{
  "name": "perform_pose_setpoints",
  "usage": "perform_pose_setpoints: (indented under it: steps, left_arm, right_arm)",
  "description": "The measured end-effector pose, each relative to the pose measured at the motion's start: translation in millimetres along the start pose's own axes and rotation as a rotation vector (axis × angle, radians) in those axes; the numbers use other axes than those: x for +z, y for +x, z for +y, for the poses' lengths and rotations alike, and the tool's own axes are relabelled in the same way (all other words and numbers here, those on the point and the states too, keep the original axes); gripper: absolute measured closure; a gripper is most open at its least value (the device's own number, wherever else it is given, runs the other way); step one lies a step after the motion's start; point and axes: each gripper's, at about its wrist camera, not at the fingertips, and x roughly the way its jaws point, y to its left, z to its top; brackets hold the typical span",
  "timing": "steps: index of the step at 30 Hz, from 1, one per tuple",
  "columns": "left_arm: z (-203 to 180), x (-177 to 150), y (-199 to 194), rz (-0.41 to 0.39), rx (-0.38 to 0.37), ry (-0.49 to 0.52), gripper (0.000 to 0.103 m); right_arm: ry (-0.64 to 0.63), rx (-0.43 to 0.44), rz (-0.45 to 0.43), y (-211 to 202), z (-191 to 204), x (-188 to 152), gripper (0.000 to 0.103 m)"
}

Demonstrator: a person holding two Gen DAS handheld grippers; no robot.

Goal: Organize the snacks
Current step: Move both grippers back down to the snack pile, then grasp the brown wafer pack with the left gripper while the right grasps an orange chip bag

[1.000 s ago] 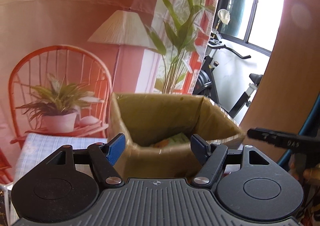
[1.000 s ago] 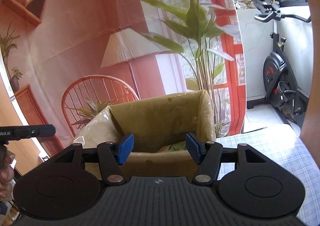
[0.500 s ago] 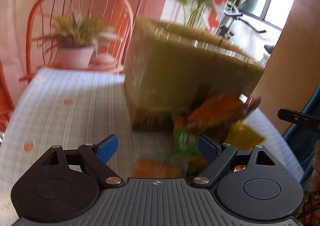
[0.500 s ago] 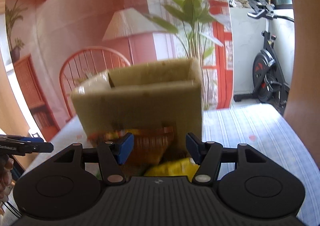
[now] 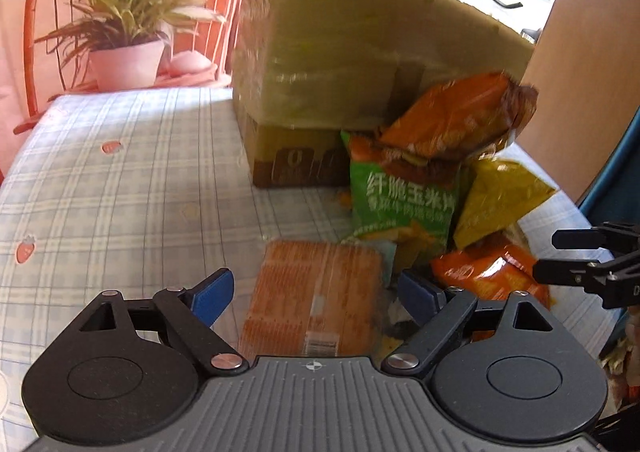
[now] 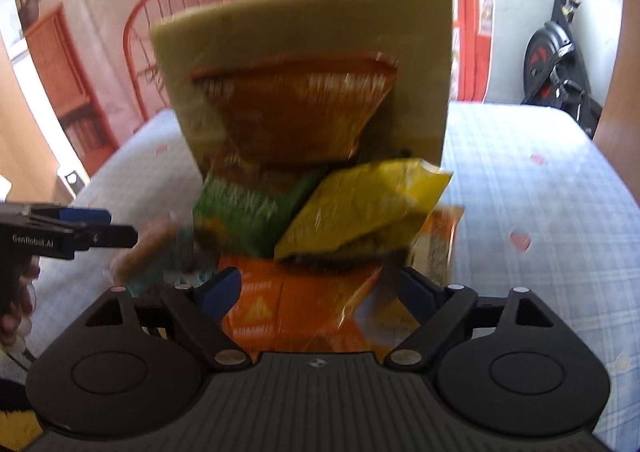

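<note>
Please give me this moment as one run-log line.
left hand-held gripper open, empty | right hand-held gripper open, empty | snack bags piled beside box | none gripped

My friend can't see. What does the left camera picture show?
A pile of snack bags, a green bag, a yellow bag and orange ones, leans against a tall cardboard box on a checked tablecloth. A flat orange packet lies in front, between the open fingers of the left hand-held gripper.

Motion-blurred throughout on the right wrist view: print on the orange bag [image 6: 296,115] and green bag [image 6: 244,215] unreadable; cardboard box [image 5: 360,51] top cut off by frame edge, interior hidden
</note>
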Motion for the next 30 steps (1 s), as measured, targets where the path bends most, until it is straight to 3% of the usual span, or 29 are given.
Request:
perform_pose_setpoints:
  steps: [10, 13, 18, 25, 30]
  left_arm:
    - [2, -12, 24, 0.048, 0.008, 0.01, 0.011]
    - [6, -12, 32, 0.063, -0.005, -0.029, 0.01]
    - [20, -16, 41, 0.08, -0.035, -0.119, 0.005]
    - [14, -18, 46, 0.08, -0.036, -0.085, 0.0]
    - [3, -18, 48, 0.096, 0.005, -0.037, 0.0]
  right_arm:
    - [-0.052, 0.015, 0.102, 23, 15, -11, 0.015]
    - [-0.061, 0.016, 0.096, 26, 17, -13, 0.015]
    - [-0.073, 0.025, 0.086, 25, 16, -14, 0.024]
    - [-0.085, 0.026, 0.082, 25, 18, -14, 0.026]
    - [-0.089, 0.026, 0.081, 25, 18, -14, 0.027]
